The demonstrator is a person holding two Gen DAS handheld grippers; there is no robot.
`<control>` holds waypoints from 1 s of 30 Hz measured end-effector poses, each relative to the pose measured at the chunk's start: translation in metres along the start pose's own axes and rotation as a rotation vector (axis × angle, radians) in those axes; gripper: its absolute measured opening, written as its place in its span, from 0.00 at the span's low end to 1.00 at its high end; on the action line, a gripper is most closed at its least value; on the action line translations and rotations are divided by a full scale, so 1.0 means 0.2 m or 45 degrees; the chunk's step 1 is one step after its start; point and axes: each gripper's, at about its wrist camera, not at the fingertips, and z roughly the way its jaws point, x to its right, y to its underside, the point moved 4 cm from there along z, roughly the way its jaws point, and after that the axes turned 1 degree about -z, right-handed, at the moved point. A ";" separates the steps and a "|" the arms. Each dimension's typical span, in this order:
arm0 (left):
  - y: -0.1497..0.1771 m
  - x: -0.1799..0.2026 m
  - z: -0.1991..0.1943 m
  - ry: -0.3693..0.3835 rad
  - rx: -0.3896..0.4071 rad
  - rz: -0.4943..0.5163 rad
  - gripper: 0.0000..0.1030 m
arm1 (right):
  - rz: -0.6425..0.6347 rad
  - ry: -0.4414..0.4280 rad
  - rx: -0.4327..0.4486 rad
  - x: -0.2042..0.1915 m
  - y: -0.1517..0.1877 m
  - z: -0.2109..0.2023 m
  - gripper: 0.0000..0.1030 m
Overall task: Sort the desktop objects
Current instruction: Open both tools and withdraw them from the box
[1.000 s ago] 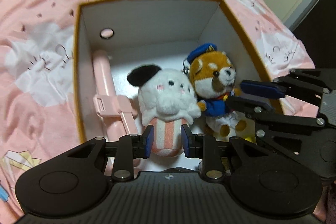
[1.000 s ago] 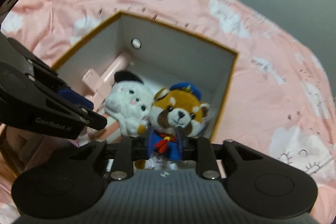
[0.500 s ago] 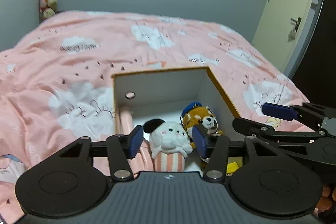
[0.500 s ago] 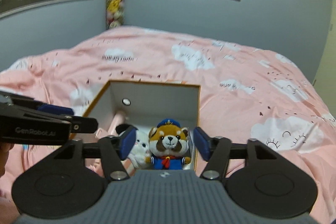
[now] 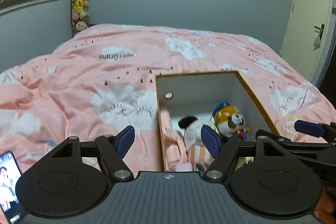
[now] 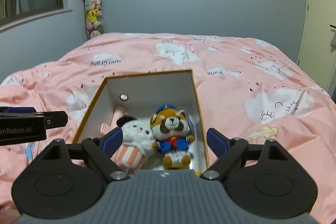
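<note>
Plush toys already lie inside the open box, and both tools are empty.

Box [image 6: 194,85] stands on the pink bed [image 6: 252,77]; in it the white plush with the striped body [image 6: 134,140] lies just beside the fox plush in the blue sailor suit [image 6: 174,131], touching it, and a pink object [image 5: 170,135] rests along the left wall of the box. The left tool [image 5: 167,141] and the right tool [image 6: 163,139] both have their jaws wide and opening, with nothing pressed between the pads; each is above the near edge of the box, not in it. I judge these two toys as sorted. On the bed I see no other loose object, only a phone [image 5: 9,184] at the left edge, so little seems left, though the near part is hidden.
</note>
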 end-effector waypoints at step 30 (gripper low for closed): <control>0.27 0.02 0.17 0.078 -0.322 -0.046 0.85 | -0.122 0.006 -0.166 -0.06 0.27 0.13 0.86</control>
